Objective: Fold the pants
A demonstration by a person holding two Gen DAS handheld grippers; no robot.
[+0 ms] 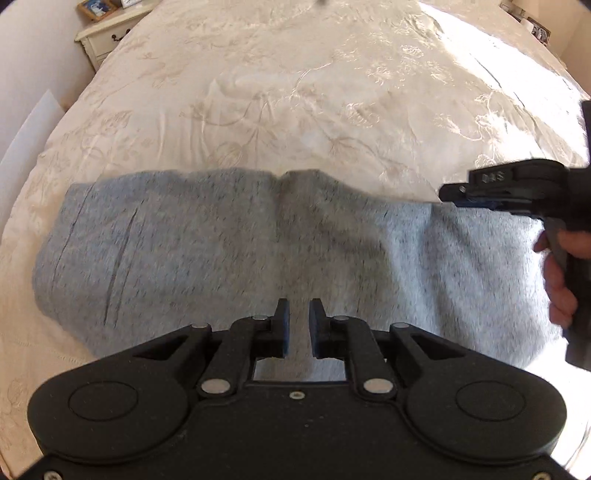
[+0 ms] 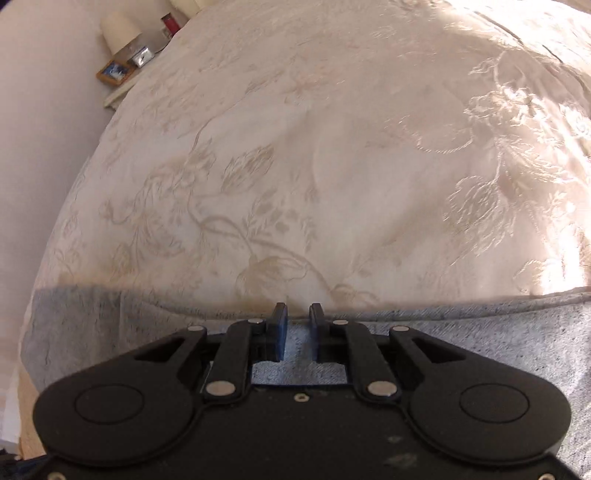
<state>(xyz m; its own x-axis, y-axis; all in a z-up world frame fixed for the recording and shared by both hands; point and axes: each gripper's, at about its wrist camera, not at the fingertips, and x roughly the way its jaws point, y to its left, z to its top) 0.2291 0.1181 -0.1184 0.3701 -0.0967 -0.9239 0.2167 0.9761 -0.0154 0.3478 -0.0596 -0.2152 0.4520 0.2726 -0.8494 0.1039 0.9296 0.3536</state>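
Note:
Grey marl pants lie folded in a wide band across the cream bedspread. My left gripper hovers over the pants' near middle, jaws a narrow gap apart with only the cloth below showing through the gap. At the right of the left wrist view, a hand holds my right gripper side-on at the pants' far edge. In the right wrist view that gripper sits over the far edge of the pants, slightly parted, with no cloth pinched between the pads.
The embroidered bedspread stretches beyond the pants. A bedside table with a framed picture stands at the far left. In the right wrist view a lamp, a picture frame and small items stand by the wall.

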